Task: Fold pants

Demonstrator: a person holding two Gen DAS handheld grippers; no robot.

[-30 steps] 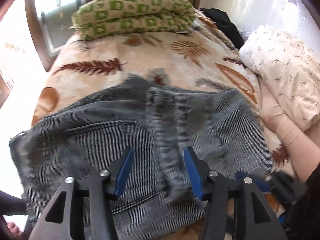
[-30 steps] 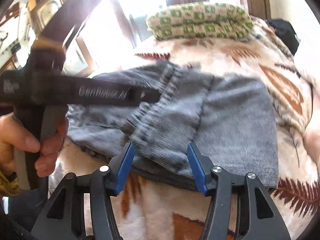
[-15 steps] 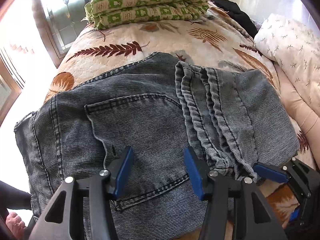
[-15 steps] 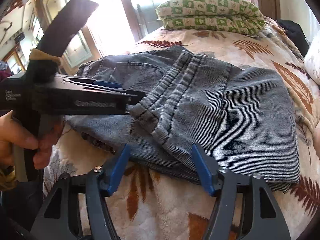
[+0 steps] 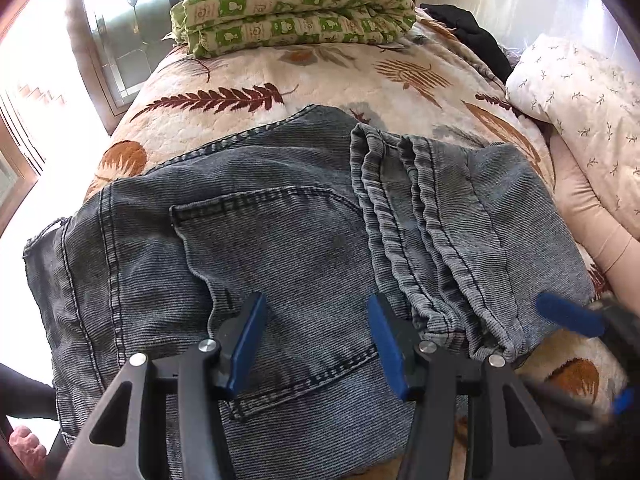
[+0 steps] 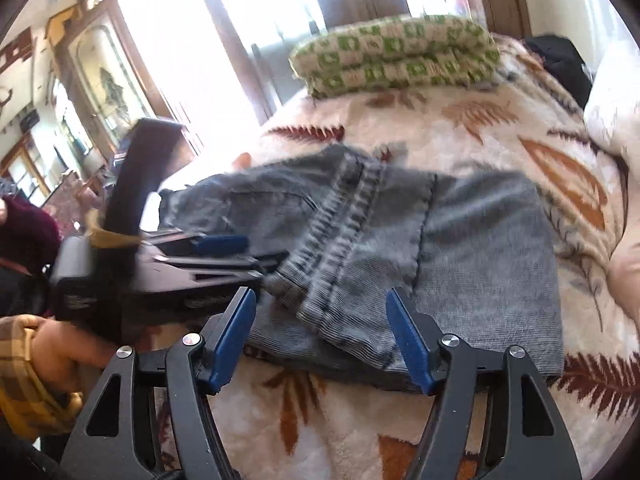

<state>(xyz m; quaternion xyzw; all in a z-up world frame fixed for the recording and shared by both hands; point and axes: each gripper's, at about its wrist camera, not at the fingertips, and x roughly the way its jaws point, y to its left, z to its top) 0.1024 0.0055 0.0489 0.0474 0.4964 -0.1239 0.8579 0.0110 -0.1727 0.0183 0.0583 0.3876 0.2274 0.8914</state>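
Observation:
Grey-blue denim pants lie folded on the bed, the leg cuffs laid over the seat beside the back pocket. My left gripper is open and empty just above the near part of the pants. In the right wrist view the pants lie ahead; my right gripper is open and empty over their near edge. The left gripper shows at the left there. The right gripper's blue finger shows at the right of the left wrist view.
The bed has a cream leaf-print blanket. A folded green checked quilt lies at the far end, a black garment beside it, and a floral pillow at the right. Windows stand at the left.
The left gripper has drawn back and risen slightly over the pants. The right gripper has pulled back and swung, its view now blurred. The pants lie as before.

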